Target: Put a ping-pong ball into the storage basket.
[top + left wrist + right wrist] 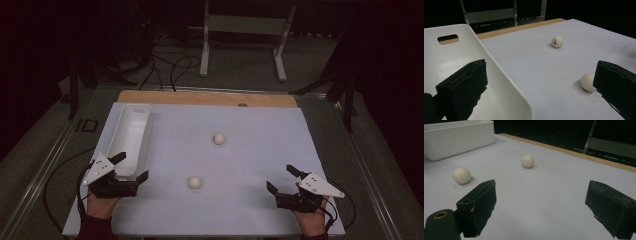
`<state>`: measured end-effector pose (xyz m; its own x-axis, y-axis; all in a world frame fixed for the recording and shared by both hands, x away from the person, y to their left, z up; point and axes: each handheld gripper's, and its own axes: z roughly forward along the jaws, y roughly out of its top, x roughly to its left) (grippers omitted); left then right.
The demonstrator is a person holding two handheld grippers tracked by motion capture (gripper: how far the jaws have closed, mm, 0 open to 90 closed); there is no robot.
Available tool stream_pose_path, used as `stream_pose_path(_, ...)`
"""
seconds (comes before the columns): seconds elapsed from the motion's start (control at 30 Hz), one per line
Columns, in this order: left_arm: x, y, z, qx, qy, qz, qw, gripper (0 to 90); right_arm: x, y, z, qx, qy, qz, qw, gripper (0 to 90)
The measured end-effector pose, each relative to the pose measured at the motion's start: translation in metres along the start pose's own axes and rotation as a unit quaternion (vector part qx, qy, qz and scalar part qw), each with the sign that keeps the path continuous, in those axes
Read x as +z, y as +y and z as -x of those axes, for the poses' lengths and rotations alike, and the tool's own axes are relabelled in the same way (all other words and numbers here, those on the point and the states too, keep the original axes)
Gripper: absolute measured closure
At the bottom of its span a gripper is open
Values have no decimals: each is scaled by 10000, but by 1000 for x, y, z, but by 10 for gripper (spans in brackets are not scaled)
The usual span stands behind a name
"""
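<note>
near ball (195,182): light, smooth, likely to roll; pinch across its middle.
left claw (129,167): jaws apart, empty, beside tray (131,131).
right claw (280,179): jaws apart, empty.

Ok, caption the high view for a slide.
Two open grippers, left and right, flank two white balls beside a white bin.

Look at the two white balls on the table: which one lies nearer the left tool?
The near ball, lying just right of the left tool by the white bin. The far ball sits farther up the table.
</note>
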<state>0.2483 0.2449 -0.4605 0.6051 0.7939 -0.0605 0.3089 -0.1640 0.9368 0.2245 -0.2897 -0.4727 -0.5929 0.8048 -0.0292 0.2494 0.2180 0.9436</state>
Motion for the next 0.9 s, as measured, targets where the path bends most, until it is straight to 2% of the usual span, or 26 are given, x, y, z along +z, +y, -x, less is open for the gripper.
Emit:
stream_pose_path(0.23,0,2,0,-48,15,11,10000,1,1,-1,-1,-34,-59,-10,10000,96)
stream_pose_path(0.4,0,3,0,-73,-54,0,10000,1,2,-2,-1,-39,-68,-14,10000,96)
stream_pose_path(0.53,1,6,1,-34,-123,-31,9999,1,3,-3,-2,-68,-62,-41,9999,96)
stream_pose_path(0.67,6,14,5,113,-282,-241,9992,1,3,-3,0,28,-95,-32,9999,96)
stream_pose_path(0.9,13,27,7,191,-410,-216,9987,1,6,-4,0,62,-124,-55,9999,96)
